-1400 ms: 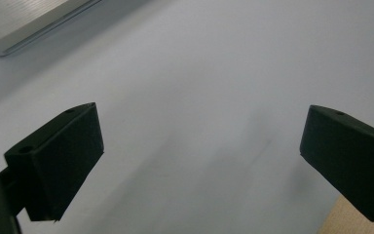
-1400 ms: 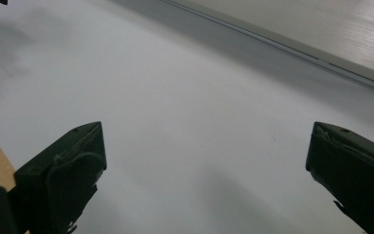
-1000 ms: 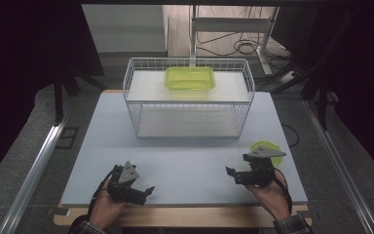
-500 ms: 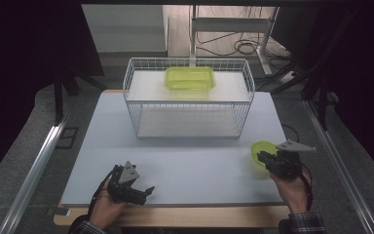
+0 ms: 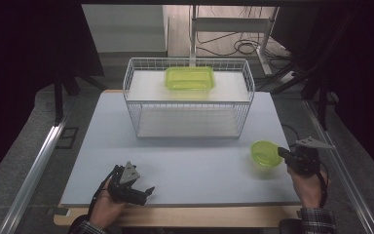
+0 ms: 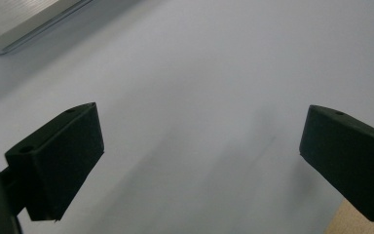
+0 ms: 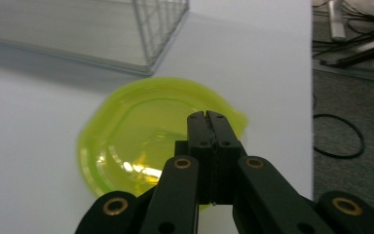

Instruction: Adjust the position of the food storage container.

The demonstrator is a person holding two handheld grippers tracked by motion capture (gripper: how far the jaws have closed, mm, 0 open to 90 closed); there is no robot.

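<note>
A small round yellow-green plastic bowl stands on the white table top, right of centre. My right gripper is at the bowl's right side, its tips reaching over the near rim. Its jaws have just been closing and now meet, with nothing visible between them. My left gripper lies low near the table's front left edge. Its jaws stand wide apart over bare table. A yellow-green rectangular tray sits on top of the wire rack.
The white wire rack stands at the back centre of the table. The table's right edge is close to my right hand, with cables on the floor beyond it. A metal rail runs along the left side.
My right gripper has moved from in front of the bowl to its right side, and its jaws have come together. The bowl has stayed in place. The left hand has kept still.
</note>
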